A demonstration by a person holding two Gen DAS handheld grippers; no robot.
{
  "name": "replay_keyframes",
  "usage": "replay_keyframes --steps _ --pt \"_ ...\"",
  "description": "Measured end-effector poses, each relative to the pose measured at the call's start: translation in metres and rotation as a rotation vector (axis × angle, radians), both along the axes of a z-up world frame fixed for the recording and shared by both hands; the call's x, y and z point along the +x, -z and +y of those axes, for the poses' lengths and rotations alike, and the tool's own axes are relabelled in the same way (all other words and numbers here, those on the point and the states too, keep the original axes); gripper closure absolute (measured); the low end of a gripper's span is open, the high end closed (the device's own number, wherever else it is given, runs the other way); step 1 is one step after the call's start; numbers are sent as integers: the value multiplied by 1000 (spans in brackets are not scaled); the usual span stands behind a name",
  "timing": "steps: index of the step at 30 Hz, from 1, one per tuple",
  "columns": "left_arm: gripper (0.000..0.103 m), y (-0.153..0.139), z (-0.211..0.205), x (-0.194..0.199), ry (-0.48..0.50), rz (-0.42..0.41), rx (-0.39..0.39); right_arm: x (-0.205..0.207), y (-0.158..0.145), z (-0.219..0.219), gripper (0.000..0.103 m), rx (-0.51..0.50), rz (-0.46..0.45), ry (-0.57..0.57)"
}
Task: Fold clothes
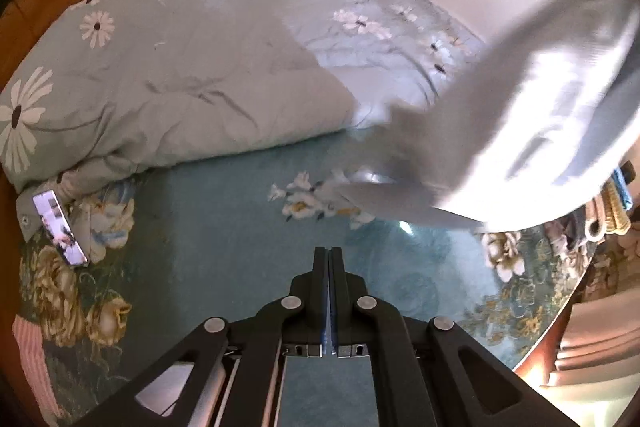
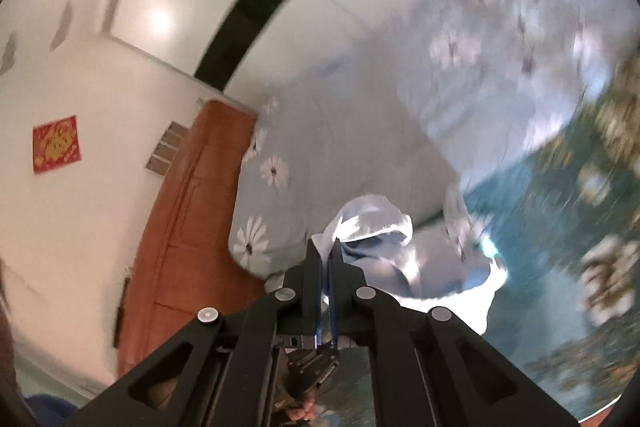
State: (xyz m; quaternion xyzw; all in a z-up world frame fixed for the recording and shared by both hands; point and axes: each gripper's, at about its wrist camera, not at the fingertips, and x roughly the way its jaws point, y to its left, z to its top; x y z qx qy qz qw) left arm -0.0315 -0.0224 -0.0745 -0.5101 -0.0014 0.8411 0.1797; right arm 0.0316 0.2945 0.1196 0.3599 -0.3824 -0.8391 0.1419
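Quilt [image 1: 180, 75] behind, phone [image 1: 60, 229] left, on the bedsheet [image 1: 224, 227]

A home bedroom: bed [image 1: 224, 227], floral duvet [image 1: 180, 75]

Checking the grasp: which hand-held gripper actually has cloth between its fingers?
The right hand-held gripper, shut on the pale blue garment; the left hand-held gripper is shut with nothing in it.

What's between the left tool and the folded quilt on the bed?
Only bare teal floral bedsheet between the left tool and the quilt, in the left wrist view.
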Motion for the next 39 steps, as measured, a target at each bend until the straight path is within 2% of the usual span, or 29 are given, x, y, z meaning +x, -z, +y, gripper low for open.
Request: replay_keyframes --steps 3,5,11,17,21,24,26,27,28,32,35,37,39 --pt "102 -10 -5 0 5 28 16 20 -44 -4 100 88 45 25" --pt "102 -14 -11 -1 0 40 22 15 -38 -15 100 107 18 15" --pt "102 -3 -39 3 -52 14 4 -59 104 -85 99 -77 -294 -108" --pt "102 31 -72 15 -137 -71 -46 -139 256 -141 99 -127 -551 -133" --pt "102 68 -87 22 -203 -159 -58 -175 318 -159 97 -99 -632 -191" --pt "102 97 -85 21 -222 -221 -57 -184 340 -165 97 -41 -677 -260" --pt "102 116 -79 18 -220 -255 -47 -187 344 -164 86 16 -667 -311" --pt "102 125 -75 16 -218 -271 -42 -187 341 -162 71 36 -652 -332" --pt "102 133 -70 13 -213 -283 -35 -186 338 -159 61 53 -636 -351" --pt "101 169 -46 -2 -185 -330 10 -181 331 -137 59 68 -564 -371" --pt "99 191 -30 -19 -176 -361 65 -172 343 -110 54 149 -569 -322" --pt "93 203 -22 -29 -178 -365 91 -165 370 -88 54 171 -630 -271" --pt "76 216 -15 -39 -181 -369 119 -153 397 -70 54 133 -690 -217"
